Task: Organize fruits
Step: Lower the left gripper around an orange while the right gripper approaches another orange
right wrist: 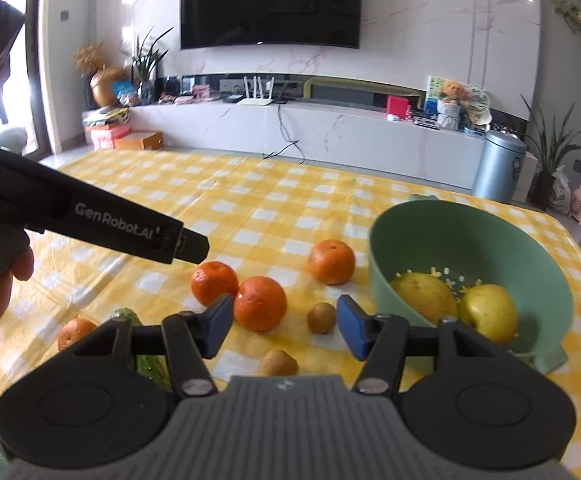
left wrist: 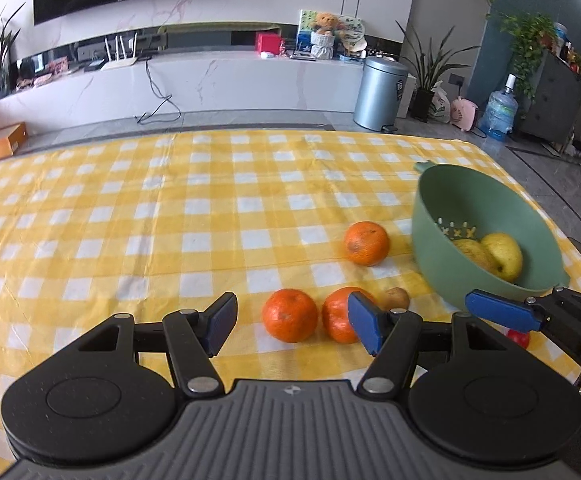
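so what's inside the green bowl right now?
Two yellow pears lie in the green bowl: one toward the middle, one nearer the camera. Drain holes show behind them. The floor beneath the pears is covered; the near inner wall is hidden by the rim.

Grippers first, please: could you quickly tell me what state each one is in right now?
Left gripper: open, holding nothing, oranges on the cloth ahead.
Right gripper: open, nothing gripped, a kiwi beyond its fingers.

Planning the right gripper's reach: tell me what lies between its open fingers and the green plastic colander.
In the right wrist view, only bare yellow checked tablecloth separates the right gripper from the green colander; the small brown kiwi sits between the fingers.
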Action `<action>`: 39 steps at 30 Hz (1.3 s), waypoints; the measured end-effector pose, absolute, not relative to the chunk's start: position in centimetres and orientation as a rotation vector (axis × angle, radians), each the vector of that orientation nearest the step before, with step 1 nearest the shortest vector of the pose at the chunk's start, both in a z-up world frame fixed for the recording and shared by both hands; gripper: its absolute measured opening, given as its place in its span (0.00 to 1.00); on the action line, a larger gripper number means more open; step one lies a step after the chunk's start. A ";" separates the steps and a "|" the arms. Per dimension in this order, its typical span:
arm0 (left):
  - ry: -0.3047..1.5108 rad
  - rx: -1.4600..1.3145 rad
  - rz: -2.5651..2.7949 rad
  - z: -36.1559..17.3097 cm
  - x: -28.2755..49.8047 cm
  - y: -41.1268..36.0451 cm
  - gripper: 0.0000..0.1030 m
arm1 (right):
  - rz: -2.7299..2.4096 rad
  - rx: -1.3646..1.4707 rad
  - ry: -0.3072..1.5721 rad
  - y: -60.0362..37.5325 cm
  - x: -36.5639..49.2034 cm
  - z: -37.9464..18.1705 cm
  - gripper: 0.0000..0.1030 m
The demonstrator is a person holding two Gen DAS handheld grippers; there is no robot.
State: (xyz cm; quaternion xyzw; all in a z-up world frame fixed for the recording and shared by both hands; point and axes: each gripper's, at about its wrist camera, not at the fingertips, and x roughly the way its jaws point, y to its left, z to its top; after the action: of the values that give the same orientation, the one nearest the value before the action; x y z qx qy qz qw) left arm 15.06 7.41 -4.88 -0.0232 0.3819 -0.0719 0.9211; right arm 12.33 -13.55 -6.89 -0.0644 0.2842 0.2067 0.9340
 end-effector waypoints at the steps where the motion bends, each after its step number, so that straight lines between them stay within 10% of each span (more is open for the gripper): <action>1: 0.788 -0.055 -0.149 -5.0 15.2 7.6 0.73 | 0.430 -0.141 0.584 -13.2 12.5 -7.0 0.48; 39: 0.879 -0.227 -0.172 -10.2 18.3 9.4 0.69 | 0.510 -0.252 0.635 -9.7 18.4 -10.8 0.36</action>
State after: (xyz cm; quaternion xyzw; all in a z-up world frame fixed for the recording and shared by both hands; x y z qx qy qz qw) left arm 18.33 9.35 -10.24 -0.1097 0.4239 -0.0830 0.8952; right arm 18.41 -9.75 -10.81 -0.1221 0.3081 0.2472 0.9105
